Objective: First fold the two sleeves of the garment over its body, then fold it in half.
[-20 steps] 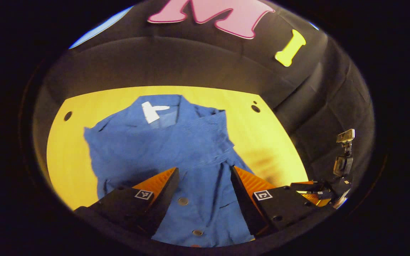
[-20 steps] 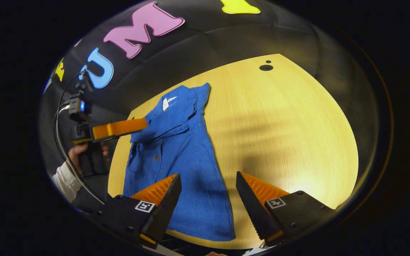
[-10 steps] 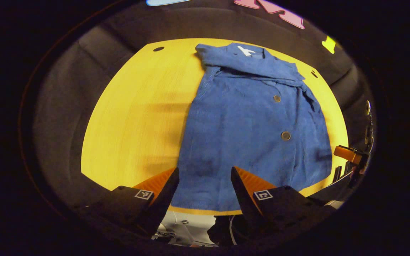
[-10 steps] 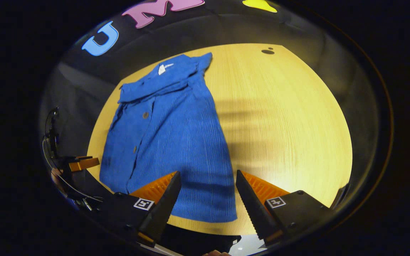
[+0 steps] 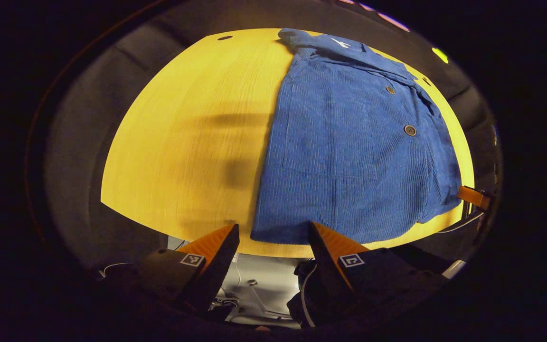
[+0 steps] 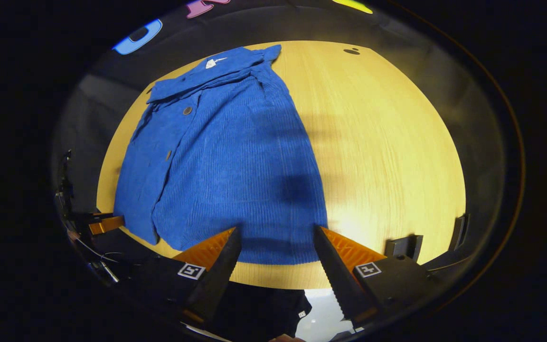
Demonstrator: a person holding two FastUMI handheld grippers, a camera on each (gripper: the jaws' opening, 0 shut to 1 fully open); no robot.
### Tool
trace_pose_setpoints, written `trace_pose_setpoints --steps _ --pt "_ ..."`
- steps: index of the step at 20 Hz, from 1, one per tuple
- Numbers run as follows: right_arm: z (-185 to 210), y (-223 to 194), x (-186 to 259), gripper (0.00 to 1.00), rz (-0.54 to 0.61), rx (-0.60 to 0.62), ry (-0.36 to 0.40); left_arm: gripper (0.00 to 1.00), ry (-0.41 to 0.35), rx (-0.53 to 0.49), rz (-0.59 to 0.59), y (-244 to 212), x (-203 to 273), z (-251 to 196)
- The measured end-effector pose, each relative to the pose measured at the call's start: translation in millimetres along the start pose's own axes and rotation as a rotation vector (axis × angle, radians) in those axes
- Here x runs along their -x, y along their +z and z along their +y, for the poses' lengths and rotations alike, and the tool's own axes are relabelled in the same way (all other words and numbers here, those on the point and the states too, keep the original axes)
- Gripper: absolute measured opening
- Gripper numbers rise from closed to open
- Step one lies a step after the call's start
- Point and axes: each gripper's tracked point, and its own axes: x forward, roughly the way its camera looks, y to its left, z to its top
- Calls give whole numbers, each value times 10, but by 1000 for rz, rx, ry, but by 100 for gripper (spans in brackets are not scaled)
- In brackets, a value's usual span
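Blue garment [image 5: 349, 147] flat on yellow table [image 5: 183, 142], sleeves already folded in. Left gripper [image 5: 273, 237] and right gripper [image 6: 277, 240] spread, at six o'clock hem, probably for the half fold.

garment [image 5: 349, 156]: blue, ribbed | table [image 5: 193, 142]: yellow wood grain

Recording booth: black cloth wall [image 6: 444, 71] around a bare wooden table [image 6: 387, 142]
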Motion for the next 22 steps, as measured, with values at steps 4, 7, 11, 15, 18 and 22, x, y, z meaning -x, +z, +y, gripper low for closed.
trace_pose_setpoints --steps 4,7,11,15,18,22 --pt "-138 -108 -80 99 40 -35 -49 85 -14 -1 6 3 -54 15" --pt "-235 -178 -169 99 50 -9 -102 85 -8 -32 18 22 -70 9" --pt "-235 -168 -186 92 64 -3 -120 85 -5 -55 30 34 -76 -2" --pt "-191 -187 -192 97 84 -1 -115 84 -16 -49 29 22 -93 -44" --pt "-26 -160 -198 40 73 -31 -67 25 -95 -20 0 96 -89 -284" --pt "-18 -128 -212 3 70 -52 -46 0 -240 105 -15 169 -75 -337"
